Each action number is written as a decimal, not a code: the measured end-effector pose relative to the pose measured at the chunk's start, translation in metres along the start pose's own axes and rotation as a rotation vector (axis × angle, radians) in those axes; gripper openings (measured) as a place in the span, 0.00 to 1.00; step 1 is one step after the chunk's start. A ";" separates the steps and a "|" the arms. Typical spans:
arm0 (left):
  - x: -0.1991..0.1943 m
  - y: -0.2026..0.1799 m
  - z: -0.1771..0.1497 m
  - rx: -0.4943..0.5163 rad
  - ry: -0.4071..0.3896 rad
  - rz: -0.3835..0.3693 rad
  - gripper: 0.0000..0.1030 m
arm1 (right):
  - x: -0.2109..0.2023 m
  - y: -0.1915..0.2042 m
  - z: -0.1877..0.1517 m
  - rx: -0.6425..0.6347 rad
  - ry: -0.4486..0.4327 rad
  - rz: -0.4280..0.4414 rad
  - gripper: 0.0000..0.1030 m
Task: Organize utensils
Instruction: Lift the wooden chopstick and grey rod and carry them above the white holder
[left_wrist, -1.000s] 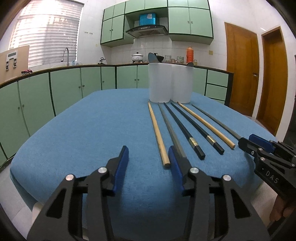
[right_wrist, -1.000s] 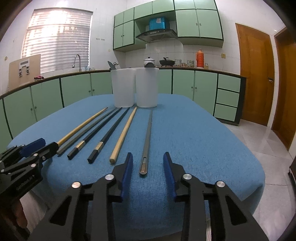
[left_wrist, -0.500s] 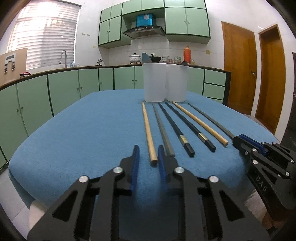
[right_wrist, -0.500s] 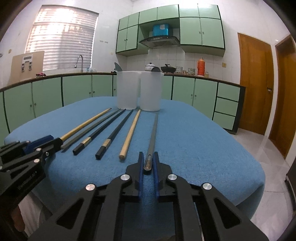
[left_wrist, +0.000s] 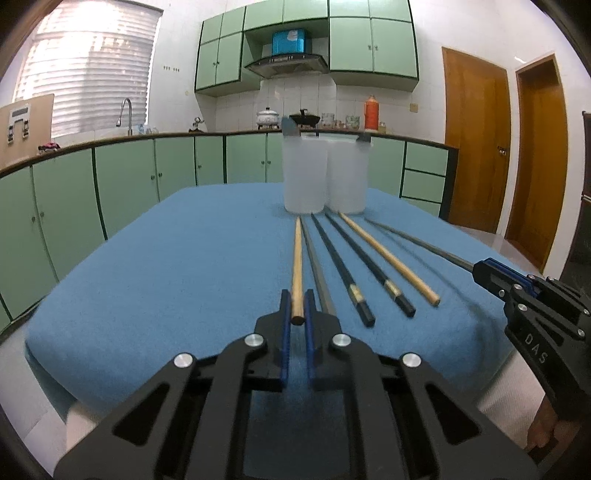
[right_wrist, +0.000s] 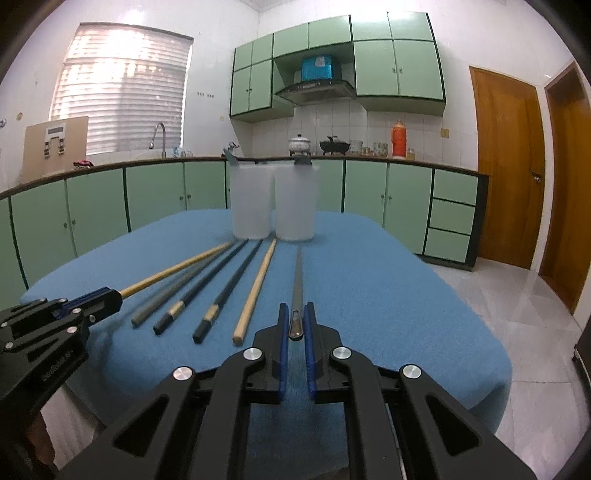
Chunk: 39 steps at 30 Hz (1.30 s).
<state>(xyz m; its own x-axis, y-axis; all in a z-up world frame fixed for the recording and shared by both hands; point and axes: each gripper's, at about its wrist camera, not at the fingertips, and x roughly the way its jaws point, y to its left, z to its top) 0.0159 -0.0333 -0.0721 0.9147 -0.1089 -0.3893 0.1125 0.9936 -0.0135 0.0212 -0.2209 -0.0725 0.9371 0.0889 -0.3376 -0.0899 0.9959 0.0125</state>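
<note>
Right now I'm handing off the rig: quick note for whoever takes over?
Left gripper: fingers closed on the near end of the leftmost wooden chopstick.
Right gripper: closed on the near end of the grey metal chopstick.
Four more chopsticks lie on the blue cloth.
Two white cups stand at the far end.
Done: both grasps.
Left: presumably sort all six into the cups.
</note>
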 end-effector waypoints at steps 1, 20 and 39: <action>-0.003 0.000 0.004 0.003 -0.011 0.001 0.06 | -0.002 0.000 0.002 0.000 -0.005 0.003 0.07; -0.037 0.012 0.117 0.015 -0.213 -0.011 0.06 | -0.019 -0.036 0.116 0.081 -0.084 0.133 0.07; 0.004 0.027 0.205 0.012 -0.141 -0.094 0.06 | 0.028 -0.038 0.212 0.024 0.022 0.224 0.06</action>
<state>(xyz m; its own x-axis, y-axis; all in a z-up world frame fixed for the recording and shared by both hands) 0.1025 -0.0136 0.1148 0.9454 -0.2050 -0.2535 0.2035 0.9785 -0.0323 0.1220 -0.2523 0.1173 0.8869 0.3082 -0.3441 -0.2871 0.9513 0.1122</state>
